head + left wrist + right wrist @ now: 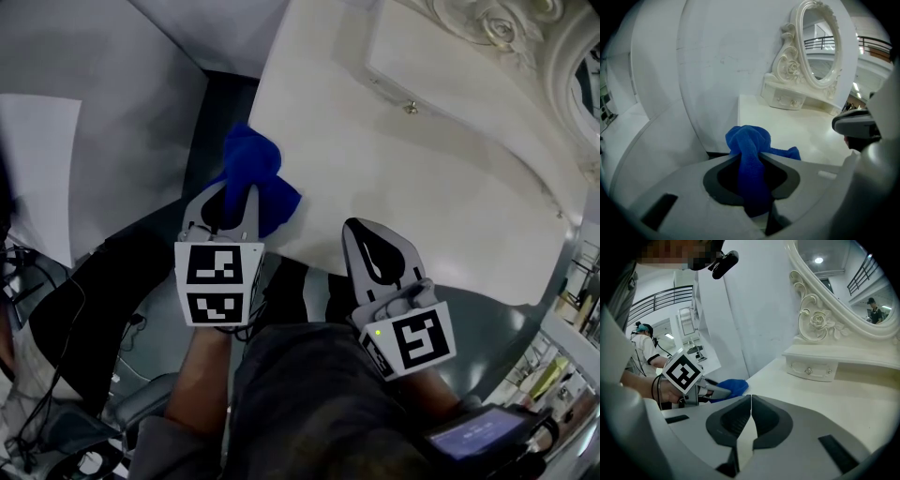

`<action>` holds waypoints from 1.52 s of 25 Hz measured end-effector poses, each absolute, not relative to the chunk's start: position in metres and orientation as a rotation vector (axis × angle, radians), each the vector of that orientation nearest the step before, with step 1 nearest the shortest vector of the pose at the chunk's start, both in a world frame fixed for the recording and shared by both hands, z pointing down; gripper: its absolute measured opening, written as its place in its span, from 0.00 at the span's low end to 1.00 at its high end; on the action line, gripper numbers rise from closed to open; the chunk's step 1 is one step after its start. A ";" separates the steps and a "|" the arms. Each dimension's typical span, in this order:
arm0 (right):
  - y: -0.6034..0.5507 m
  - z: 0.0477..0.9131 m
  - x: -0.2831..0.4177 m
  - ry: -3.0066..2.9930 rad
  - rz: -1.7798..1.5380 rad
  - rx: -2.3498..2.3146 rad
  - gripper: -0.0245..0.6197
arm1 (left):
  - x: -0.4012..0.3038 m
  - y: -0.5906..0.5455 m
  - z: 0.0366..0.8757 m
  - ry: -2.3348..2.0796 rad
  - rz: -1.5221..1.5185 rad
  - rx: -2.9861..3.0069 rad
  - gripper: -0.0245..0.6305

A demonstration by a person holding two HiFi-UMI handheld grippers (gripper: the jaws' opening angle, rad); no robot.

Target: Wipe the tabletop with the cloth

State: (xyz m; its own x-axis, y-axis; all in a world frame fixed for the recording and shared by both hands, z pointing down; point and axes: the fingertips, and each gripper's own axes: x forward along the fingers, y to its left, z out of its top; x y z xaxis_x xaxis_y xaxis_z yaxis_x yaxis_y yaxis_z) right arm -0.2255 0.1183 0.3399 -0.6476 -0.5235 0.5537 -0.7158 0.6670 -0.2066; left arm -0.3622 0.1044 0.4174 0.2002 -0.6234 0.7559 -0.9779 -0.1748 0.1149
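A bunched blue cloth (255,178) sits at the near left corner of the white tabletop (403,169). My left gripper (232,202) is shut on the blue cloth (751,154), which runs up between its jaws and bulges past the tips. The cloth's free end rests on the tabletop (797,126) at its edge. My right gripper (382,255) is shut with nothing in it, its tips over the table's near edge. The right gripper view shows its jaws (750,401) pressed together, with the cloth (732,386) and the left gripper (696,380) off to the left.
An ornate white mirror (820,51) on a small drawer base (794,96) stands at the table's back. A white wall panel (722,61) rises along the table's left side. Dark floor and cables (56,309) lie below the table's left edge.
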 end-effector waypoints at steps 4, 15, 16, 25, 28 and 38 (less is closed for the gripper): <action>0.122 0.343 -0.220 -2.430 0.571 0.958 0.06 | -0.354 0.113 0.421 -1.486 0.764 1.874 0.18; 0.156 0.335 -0.213 -2.466 0.564 0.889 0.06 | -0.342 0.156 0.416 -1.483 0.806 1.854 0.18; 0.159 0.336 -0.214 -2.468 0.563 0.885 0.06 | -0.346 0.158 0.416 -1.492 0.806 1.851 0.18; 0.160 0.325 -0.163 -2.473 0.586 0.897 0.06 | -0.313 0.157 0.400 -1.555 0.835 1.823 0.18; 0.157 0.324 -0.146 -2.476 0.597 0.904 0.06 | -0.297 0.157 0.399 -1.549 0.855 1.815 0.18; 0.156 0.320 -0.099 -2.478 0.618 0.968 0.06 | -0.247 0.162 0.402 -1.491 0.925 1.838 0.18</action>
State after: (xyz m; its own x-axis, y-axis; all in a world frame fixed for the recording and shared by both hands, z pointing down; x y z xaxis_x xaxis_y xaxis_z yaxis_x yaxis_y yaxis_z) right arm -0.0989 0.1561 0.3199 -0.6764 -0.5260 0.5156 -0.7065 0.6613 -0.2521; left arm -0.2472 0.1620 0.4023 0.1299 -0.5688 0.8122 -0.9802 -0.1969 0.0189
